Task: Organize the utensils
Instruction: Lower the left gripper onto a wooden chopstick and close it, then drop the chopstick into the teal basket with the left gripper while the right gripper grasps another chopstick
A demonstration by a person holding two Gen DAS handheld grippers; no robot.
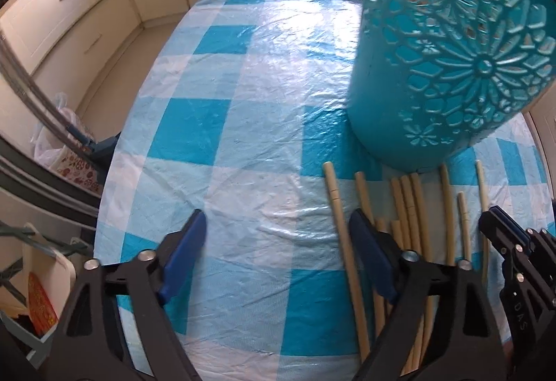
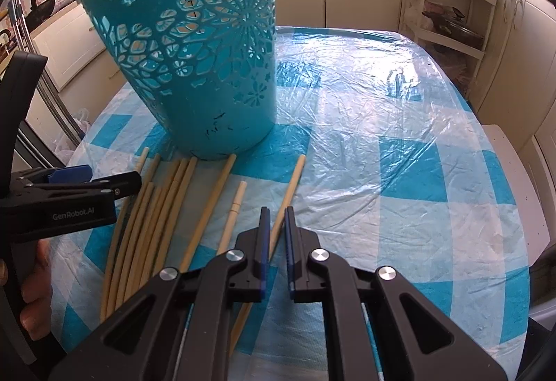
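Note:
Several pale bamboo chopsticks [image 1: 413, 207] [image 2: 173, 200] lie in a loose row on the checked tablecloth [image 1: 243, 96], in front of an upright teal perforated basket [image 1: 451, 51] [image 2: 194, 51]. My left gripper [image 1: 278, 228] hangs open over the cloth at the row's left end. The leftmost chopstick [image 1: 335, 200] lies just inside its right finger [image 1: 365, 242]. My right gripper [image 2: 277, 224] is shut on the rightmost chopstick [image 2: 292, 183], which passes between its pads. Each gripper shows at the edge of the other's view: the right gripper [image 1: 504, 235] and the left gripper [image 2: 104, 179].
Clear plastic film covers the tablecloth [image 2: 382, 120]. Cream kitchen cabinets [image 1: 80, 9] ring the table. An open shelf rack [image 2: 451, 19] stands at the back right and a white seat [image 2: 510, 172] beside the table's right edge. A hand [image 2: 34, 276] holds the left gripper.

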